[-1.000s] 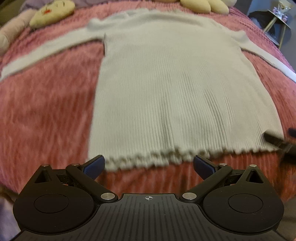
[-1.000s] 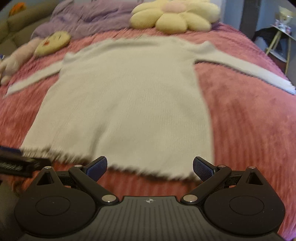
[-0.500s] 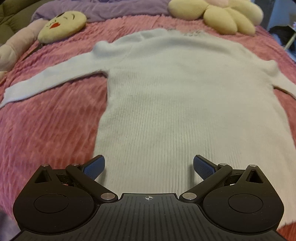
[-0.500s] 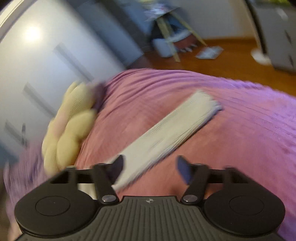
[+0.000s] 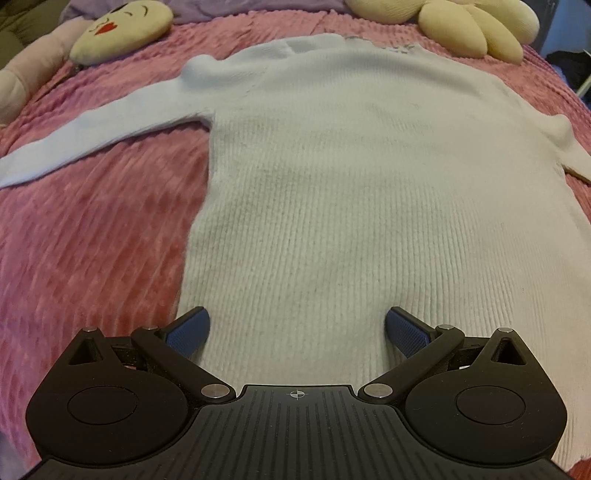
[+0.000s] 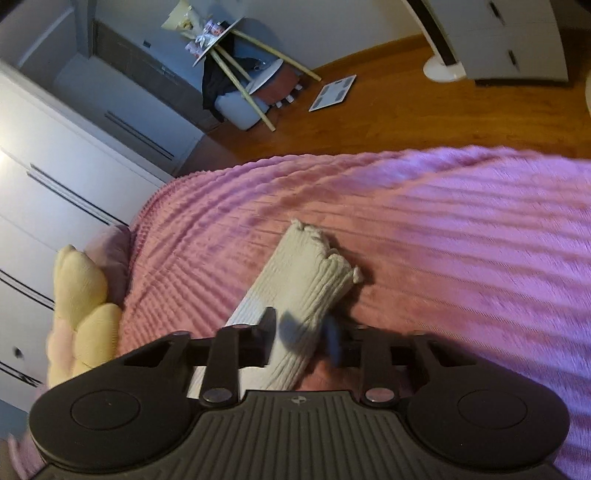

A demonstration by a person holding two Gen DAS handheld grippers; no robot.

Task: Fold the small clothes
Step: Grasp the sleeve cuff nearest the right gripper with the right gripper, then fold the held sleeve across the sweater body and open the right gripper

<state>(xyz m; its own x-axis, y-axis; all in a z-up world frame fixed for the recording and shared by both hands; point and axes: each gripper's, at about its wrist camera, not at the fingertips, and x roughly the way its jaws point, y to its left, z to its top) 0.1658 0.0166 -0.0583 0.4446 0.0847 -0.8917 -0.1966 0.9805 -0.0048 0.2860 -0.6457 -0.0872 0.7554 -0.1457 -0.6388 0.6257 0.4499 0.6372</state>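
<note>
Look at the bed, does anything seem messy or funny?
Nothing stands out. The white ribbed sweater lies flat on the pink blanket, one sleeve spread out. The right hand-held gripper is around the other sleeve's cuff.

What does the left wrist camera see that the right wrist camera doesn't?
Only the left wrist view shows the whole white ribbed knit sweater body lying flat, a yellow face cushion, and the open left gripper above the sweater's lower part.

Only the right wrist view shows the right gripper with its fingers closed in on the sweater's sleeve cuff, plus the wooden floor, white drawers and a tipped stool.

Both show the pink ribbed blanket and the cream flower-shaped cushion.
</note>
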